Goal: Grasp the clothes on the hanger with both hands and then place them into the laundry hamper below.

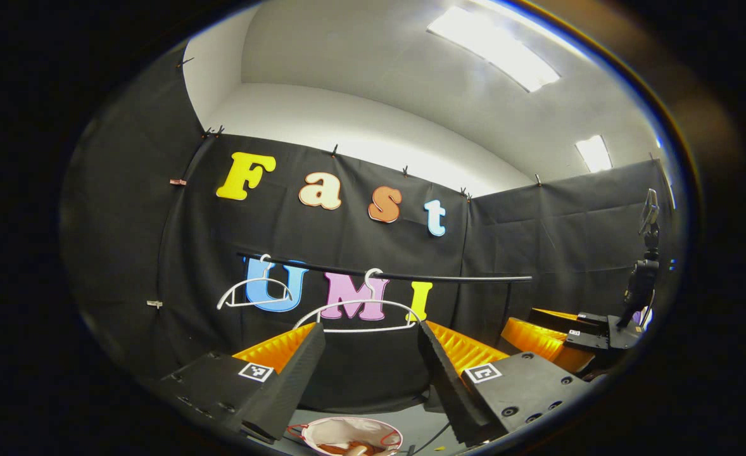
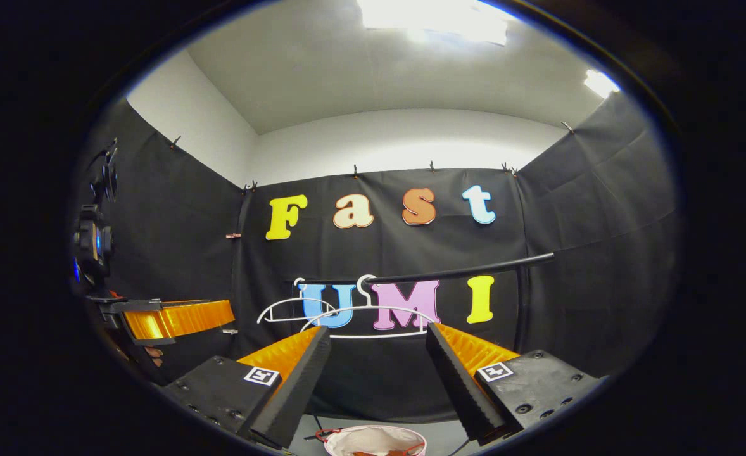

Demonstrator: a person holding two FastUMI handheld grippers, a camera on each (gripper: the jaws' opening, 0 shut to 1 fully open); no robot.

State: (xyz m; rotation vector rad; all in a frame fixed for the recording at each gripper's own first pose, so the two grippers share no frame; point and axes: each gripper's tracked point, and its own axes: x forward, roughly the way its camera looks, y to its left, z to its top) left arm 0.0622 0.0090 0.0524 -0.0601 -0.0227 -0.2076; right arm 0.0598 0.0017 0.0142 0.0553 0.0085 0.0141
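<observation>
Two bare white hangers [image 1: 233,291] [image 1: 341,304] hang from a black rail [image 1: 449,278] in front of the booth wall. The right gripper view has the same pair [image 2: 278,308] [image 2: 363,308] under the rail [image 2: 474,271]. Below stands a white laundry hamper [image 1: 347,420] [image 2: 373,429] with a red rim and some brownish cloth inside. My left gripper [image 1: 370,329] is open at hanger height, nothing between its fingers. My right gripper [image 2: 378,330] is open and empty too. Each gripper is seen off to the side from the other one [image 1: 563,335] [image 2: 170,320].
Black cloth walls close the booth on three sides. The rail's upright post [image 2: 524,310] stands at its right end. A dark cable [image 1: 436,434] runs over the grey floor beside the hamper.
</observation>
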